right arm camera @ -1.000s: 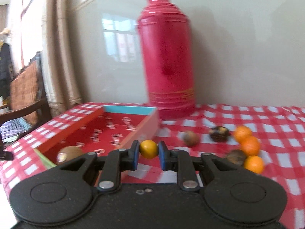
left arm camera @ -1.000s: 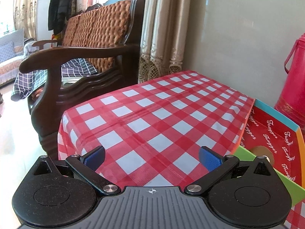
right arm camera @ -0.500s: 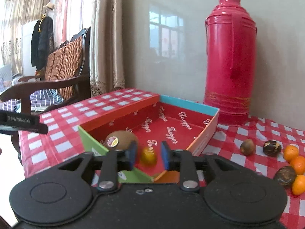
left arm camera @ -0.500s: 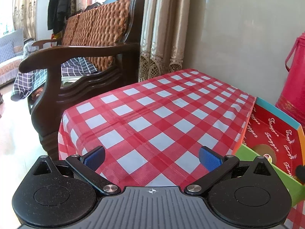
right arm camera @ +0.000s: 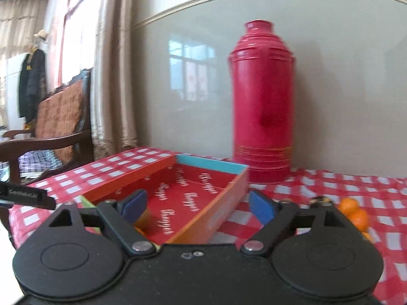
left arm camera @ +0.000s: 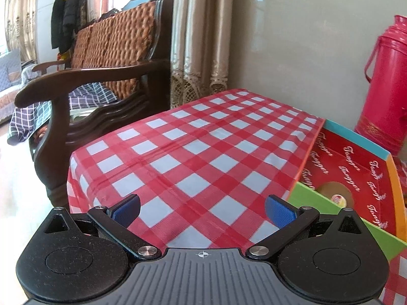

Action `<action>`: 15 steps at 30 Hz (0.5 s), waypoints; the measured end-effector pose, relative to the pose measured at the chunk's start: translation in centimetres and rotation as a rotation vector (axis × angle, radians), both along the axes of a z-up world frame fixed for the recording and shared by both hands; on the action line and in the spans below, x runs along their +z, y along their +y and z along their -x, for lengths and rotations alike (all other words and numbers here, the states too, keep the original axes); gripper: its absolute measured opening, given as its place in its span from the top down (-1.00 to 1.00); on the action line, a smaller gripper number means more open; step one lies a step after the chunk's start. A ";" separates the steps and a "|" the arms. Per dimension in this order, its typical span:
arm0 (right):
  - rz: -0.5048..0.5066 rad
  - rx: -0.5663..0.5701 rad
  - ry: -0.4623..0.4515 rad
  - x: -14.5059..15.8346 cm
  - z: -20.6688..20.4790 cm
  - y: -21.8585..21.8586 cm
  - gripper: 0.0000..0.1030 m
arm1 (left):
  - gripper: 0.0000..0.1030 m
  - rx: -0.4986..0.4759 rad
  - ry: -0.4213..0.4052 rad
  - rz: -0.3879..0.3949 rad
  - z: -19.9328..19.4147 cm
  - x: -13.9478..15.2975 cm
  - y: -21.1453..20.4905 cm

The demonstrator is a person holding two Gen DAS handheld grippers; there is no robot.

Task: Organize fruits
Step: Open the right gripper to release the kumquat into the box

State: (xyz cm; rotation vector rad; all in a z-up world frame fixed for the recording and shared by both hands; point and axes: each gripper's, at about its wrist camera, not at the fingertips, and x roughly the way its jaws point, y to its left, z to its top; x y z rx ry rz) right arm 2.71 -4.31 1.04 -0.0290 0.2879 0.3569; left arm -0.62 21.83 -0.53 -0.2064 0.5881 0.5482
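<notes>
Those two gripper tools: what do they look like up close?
Both look alike. The left gripper and right gripper have matte black bodies with two round discs, black link arms on silver pivot screws, and blue textured finger pads. The left's body is ribbed with a small crosshair mark.

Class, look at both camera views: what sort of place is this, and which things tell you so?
Most likely a home living room: a carved dark wooden armchair with a woven backrest, long beige curtains, and a tall red thermos flask on a red-and-white checked tablecloth.
</notes>
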 end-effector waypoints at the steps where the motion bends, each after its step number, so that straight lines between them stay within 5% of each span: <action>1: 0.000 -0.013 -0.004 0.0 0.0 -0.2 -0.79 | -1.00 -0.010 -0.003 -0.004 0.0 0.1 -0.4; 15: 0.026 -0.376 -0.038 0.1 1.5 -9.1 -0.89 | -1.00 -0.369 -0.134 -0.137 0.0 1.9 -12.4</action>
